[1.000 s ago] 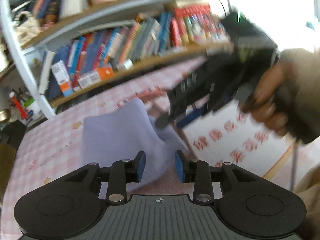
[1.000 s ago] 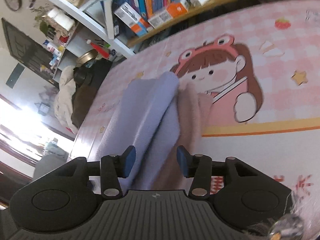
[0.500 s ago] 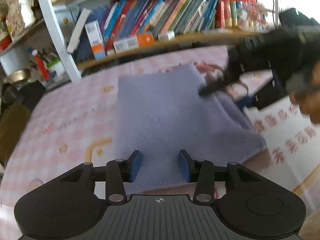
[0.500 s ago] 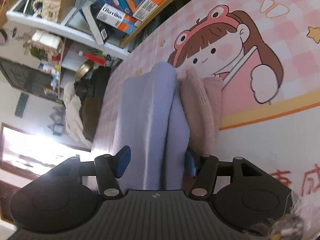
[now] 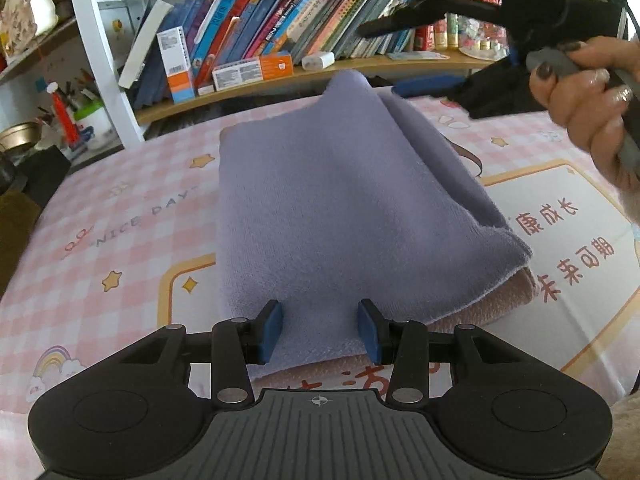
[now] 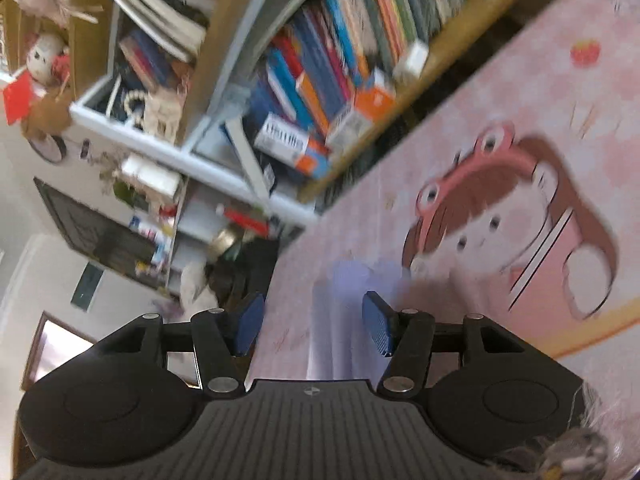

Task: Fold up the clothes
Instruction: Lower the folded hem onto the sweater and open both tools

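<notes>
A folded lavender cloth (image 5: pixel 340 208) lies flat on the pink checked table cover (image 5: pixel 120 240), over a pinkish-brown cloth (image 5: pixel 500 304) that shows at its near right edge. My left gripper (image 5: pixel 320 330) is open just above the lavender cloth's near edge, and its pads do not press on it. My right gripper (image 5: pixel 404 56), held by a hand (image 5: pixel 584 92), hovers open beside the cloth's raised far corner. In the blurred right wrist view the right gripper (image 6: pixel 314 330) is open, with the lavender cloth (image 6: pixel 344 312) below and between its fingers.
A bookshelf (image 5: pixel 280 40) packed with books and boxes runs along the table's far edge and shows tilted as the bookshelf (image 6: pixel 320 80) in the right wrist view. Bottles, a metal bowl and dark clutter (image 5: pixel 24 168) stand off the table's left side.
The lavender cloth went from bunched up to lying flat. My left gripper sank toward its near edge and opened wider. The right gripper rose off the cloth, rolled and swung toward the bookshelf.
</notes>
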Motion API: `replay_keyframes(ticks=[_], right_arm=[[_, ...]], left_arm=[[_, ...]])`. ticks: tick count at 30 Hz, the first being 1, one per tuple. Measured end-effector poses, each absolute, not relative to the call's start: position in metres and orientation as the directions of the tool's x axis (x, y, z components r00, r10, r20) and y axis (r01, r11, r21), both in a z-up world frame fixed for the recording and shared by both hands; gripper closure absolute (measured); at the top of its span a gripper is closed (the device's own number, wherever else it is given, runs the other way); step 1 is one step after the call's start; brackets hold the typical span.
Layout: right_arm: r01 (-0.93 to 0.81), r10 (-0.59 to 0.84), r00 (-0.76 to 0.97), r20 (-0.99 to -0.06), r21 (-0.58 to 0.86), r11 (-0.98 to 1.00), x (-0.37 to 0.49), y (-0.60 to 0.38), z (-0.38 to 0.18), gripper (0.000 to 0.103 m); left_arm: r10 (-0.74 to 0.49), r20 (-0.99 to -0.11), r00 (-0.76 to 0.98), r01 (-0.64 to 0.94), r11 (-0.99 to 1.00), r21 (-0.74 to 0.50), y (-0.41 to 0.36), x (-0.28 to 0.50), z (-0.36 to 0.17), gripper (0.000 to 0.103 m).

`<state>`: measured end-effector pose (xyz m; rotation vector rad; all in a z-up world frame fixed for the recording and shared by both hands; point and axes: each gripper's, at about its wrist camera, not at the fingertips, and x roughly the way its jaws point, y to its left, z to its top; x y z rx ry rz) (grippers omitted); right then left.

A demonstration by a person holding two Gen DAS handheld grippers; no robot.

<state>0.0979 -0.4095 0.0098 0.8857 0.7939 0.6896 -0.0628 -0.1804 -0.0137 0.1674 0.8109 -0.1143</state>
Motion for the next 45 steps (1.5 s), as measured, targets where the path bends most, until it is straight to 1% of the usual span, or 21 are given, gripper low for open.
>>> replay_keyframes(ticks=[2,6,10,11,12,14,16,19,21,24,25,27,30,35,37,39,41,42,43,44,45], right_arm=[[-0.182,0.755,0.562,-0.339,0.839,0.512,0.097,-0.416,0.013,0.050],[-0.210,0.655,0.607,-0.450,0.704,0.678,0.084,-0.411,0.024,0.058],[-0.329,0.672,0.483,-0.561,0.596,0.733,0.063,-0.376,0.022,0.069],[-0.352,0.665,0.454,-0.593,0.567,0.745,0.056,-0.367,0.018,0.070],[-0.374,0.655,0.426,-0.623,0.538,0.755,0.050,-0.359,0.015,0.074],[-0.403,0.616,0.410,-0.672,0.473,0.784,0.038,-0.348,0.009,0.076],[-0.432,0.568,0.405,-0.716,0.398,0.809,0.027,-0.341,0.004,0.092],[-0.486,0.577,0.385,-0.720,0.373,0.790,0.013,-0.344,0.007,0.102],[-0.491,0.570,0.396,-0.720,0.358,0.794,0.007,-0.348,0.007,0.102],[-0.416,0.479,0.427,-0.767,0.303,0.857,0.013,-0.354,-0.009,0.102],[-0.382,0.504,0.411,-0.760,0.358,0.852,0.017,-0.363,-0.016,0.103],[-0.353,0.538,0.398,-0.743,0.418,0.837,0.019,-0.371,-0.016,0.103],[-0.361,0.550,0.395,-0.736,0.426,0.830,0.017,-0.372,-0.012,0.102],[-0.410,0.554,0.404,-0.728,0.397,0.821,0.011,-0.371,-0.002,0.101],[-0.421,0.551,0.414,-0.725,0.384,0.822,0.008,-0.375,0.002,0.101],[-0.430,0.548,0.426,-0.720,0.372,0.823,0.006,-0.379,0.006,0.101],[-0.435,0.543,0.440,-0.715,0.359,0.826,0.004,-0.385,0.010,0.096],[-0.434,0.537,0.448,-0.715,0.351,0.830,0.003,-0.388,0.011,0.086],[-0.433,0.530,0.456,-0.715,0.343,0.834,0.002,-0.391,0.013,0.068],[-0.431,0.524,0.463,-0.715,0.334,0.838,0.001,-0.394,0.014,0.061],[-0.430,0.517,0.471,-0.715,0.326,0.842,0.000,-0.397,0.016,0.057]], left_arm=[[-0.045,-0.729,0.683,0.172,0.980,0.101,-0.179,-0.063,-0.014,0.061],[-0.061,-0.728,0.683,0.184,0.979,0.090,-0.177,-0.063,-0.014,0.061],[-0.076,-0.728,0.681,0.196,0.977,0.081,-0.174,-0.062,-0.014,0.061],[-0.080,-0.729,0.680,0.199,0.977,0.078,-0.173,-0.062,-0.014,0.061],[-0.084,-0.729,0.679,0.201,0.977,0.074,-0.172,-0.062,-0.014,0.061],[-0.094,-0.729,0.678,0.203,0.977,0.063,-0.170,-0.062,-0.014,0.061],[-0.102,-0.732,0.674,0.194,0.980,0.042,-0.167,-0.061,-0.013,0.060],[-0.107,-0.737,0.667,0.177,0.984,0.018,-0.164,-0.058,-0.012,0.060],[-0.105,-0.739,0.666,0.170,0.985,0.014,-0.165,-0.057,-0.012,0.060],[-0.103,-0.738,0.667,0.164,0.986,0.010,-0.165,-0.057,-0.013,0.060],[-0.103,-0.737,0.668,0.163,0.987,0.010,-0.165,-0.057,-0.013,0.060],[-0.100,-0.737,0.668,0.162,0.987,0.013,-0.165,-0.057,-0.013,0.060],[-0.090,-0.737,0.670,0.153,0.988,0.019,-0.167,-0.058,-0.013,0.060],[-0.054,-0.731,0.680,0.120,0.992,0.038,-0.173,-0.060,-0.008,0.059],[-0.035,-0.727,0.685,0.103,0.993,0.050,-0.175,-0.061,-0.004,0.057],[-0.016,-0.719,0.694,0.086,0.995,0.060,-0.178,-0.064,0.000,0.054],[-0.004,-0.708,0.706,0.069,0.996,0.064,-0.181,-0.069,0.005,0.053],[0.003,-0.702,0.712,0.060,0.996,0.064,-0.183,-0.072,0.008,0.052],[0.009,-0.696,0.718,0.051,0.997,0.065,-0.184,-0.074,0.011,0.050],[0.016,-0.692,0.722,0.041,0.997,0.065,-0.186,-0.076,0.013,0.046],[0.023,-0.688,0.725,0.031,0.997,0.066,-0.188,-0.078,0.015,0.042]])
